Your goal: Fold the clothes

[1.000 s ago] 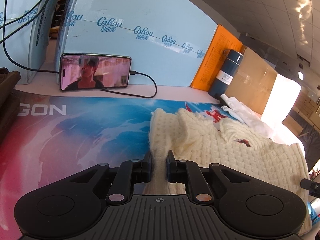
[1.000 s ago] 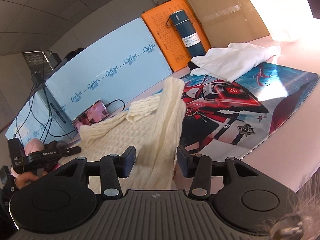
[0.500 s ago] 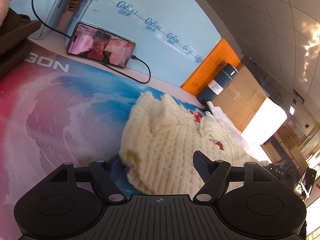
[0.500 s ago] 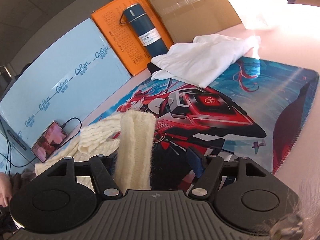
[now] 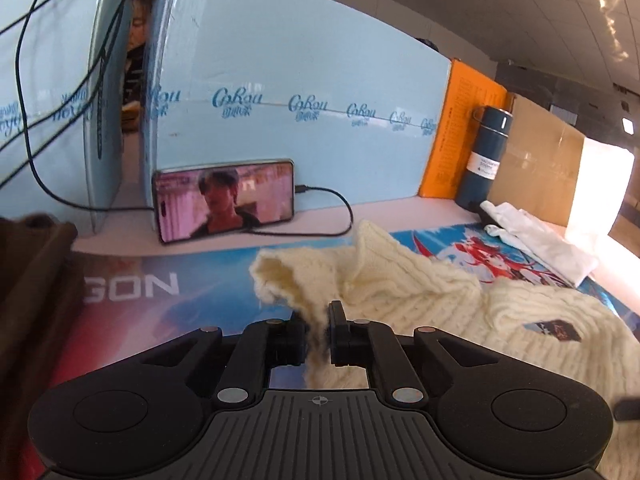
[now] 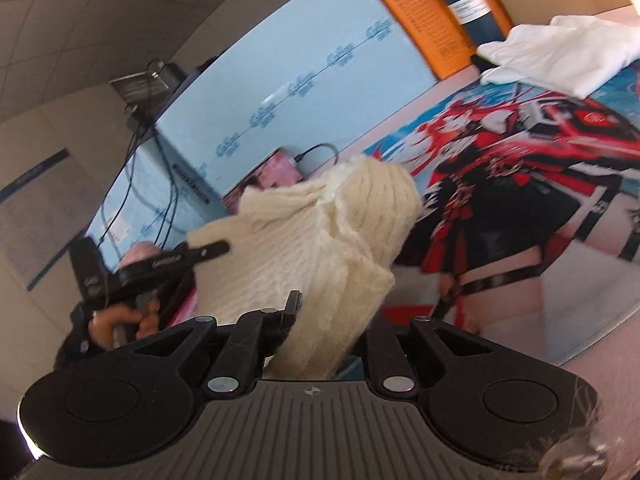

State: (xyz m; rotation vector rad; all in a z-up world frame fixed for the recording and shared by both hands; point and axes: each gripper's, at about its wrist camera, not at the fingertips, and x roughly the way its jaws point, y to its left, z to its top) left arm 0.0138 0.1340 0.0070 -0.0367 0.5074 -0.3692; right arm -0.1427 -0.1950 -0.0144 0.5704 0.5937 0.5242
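A cream knit sweater (image 5: 440, 292) lies partly on the printed mat (image 5: 132, 292), with a raised fold near the phone. My left gripper (image 5: 318, 320) is shut on a thin edge of it, which hangs between the fingers. In the right wrist view a thick bunch of the sweater (image 6: 320, 240) is lifted off the mat. My right gripper (image 6: 332, 316) is shut on that bunch, and its right fingertip is hidden behind the knit. The left gripper (image 6: 180, 260) shows there too, held by a hand (image 6: 120, 320), close against the sweater's left side.
A phone (image 5: 224, 200) with a lit screen leans on blue foam boards (image 5: 300, 80), its cable trailing right. A dark blue bottle (image 5: 486, 160) stands by an orange board. A white garment (image 5: 536, 240) lies at the back right. A brown garment (image 5: 28, 272) sits at the left.
My left gripper opened half a second ago and has since shut on the sweater's edge. My right gripper, open before, has shut on a bunch of sweater and raised it off the mat.
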